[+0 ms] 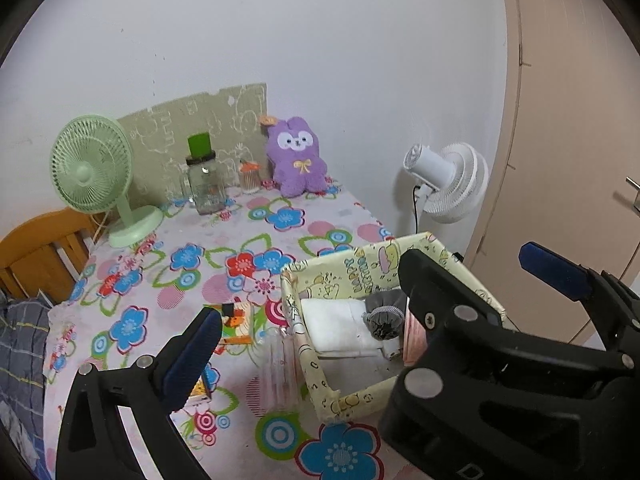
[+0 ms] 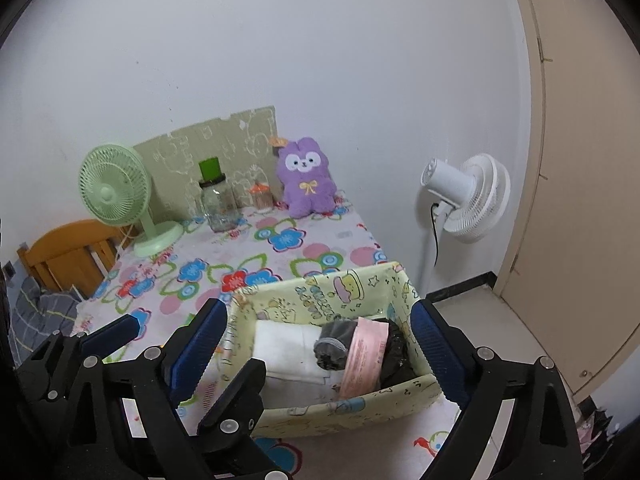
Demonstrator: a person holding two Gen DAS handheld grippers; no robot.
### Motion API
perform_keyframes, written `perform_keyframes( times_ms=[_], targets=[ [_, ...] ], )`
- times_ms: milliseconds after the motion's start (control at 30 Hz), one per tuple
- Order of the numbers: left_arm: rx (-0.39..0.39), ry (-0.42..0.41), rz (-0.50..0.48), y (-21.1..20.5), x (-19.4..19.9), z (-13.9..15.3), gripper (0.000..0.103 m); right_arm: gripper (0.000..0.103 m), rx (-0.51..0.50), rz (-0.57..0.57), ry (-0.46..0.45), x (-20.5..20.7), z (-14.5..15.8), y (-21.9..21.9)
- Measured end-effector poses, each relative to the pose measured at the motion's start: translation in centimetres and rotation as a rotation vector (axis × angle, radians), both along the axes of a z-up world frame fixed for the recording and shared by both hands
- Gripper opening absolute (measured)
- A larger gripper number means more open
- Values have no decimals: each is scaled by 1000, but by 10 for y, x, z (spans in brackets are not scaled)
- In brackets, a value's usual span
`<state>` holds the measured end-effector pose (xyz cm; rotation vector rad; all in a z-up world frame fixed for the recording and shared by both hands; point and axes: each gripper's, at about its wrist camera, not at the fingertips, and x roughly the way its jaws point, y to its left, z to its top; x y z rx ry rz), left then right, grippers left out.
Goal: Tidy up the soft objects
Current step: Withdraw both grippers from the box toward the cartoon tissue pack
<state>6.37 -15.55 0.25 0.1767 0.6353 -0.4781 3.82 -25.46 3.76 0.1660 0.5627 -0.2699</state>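
The left tongs (image 1: 370,300) are standing wide, nothing between their blue pads, and the right tongs (image 2: 316,344) are gaping just as wide, empty, straddling the box (image 2: 400,398) from above without touching it. The soft things are lying inside that yellow cartoon-print box: a folded white cloth (image 2: 288,350) at the left, a rolled grey sock (image 2: 330,344) in the middle, a pink packet (image 2: 366,356) and something black and crinkly (image 2: 396,354) at the right.

The left view is showing what the right one is hiding: a small orange-and-black item (image 1: 236,316) and a clear plastic cup (image 1: 280,372) lying on the flowered bench (image 1: 280,216) just beside the box's left wall. There the body of the right tongs is covering the box's right half. The right view is showing the black bundle and the floor by the door (image 2: 580,200).

At the back, a green fan (image 1: 94,172), a glass jar (image 1: 206,188) with a green lid and a purple plush rabbit (image 1: 298,158) are standing by the wall; a white fan (image 1: 452,182) is off the bench's far right edge.
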Motion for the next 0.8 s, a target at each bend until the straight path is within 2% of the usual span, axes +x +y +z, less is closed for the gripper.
perform_keyframes(
  times_ms=[200,400,567,800],
  targets=[
    [-7,-51,-12,11,-18,25,103,95,-13,46,-13,-11,24,13],
    [-24,-51,17,38,-16,34,103,95,-26,111,-19,-10,34,40],
    [-31,-28,60,66,1,27,103,95,-4,163,-17,1,29,62],
    [-29,9,99,97,27,4,103,95,10,220,18,27,7,88]
  ],
)
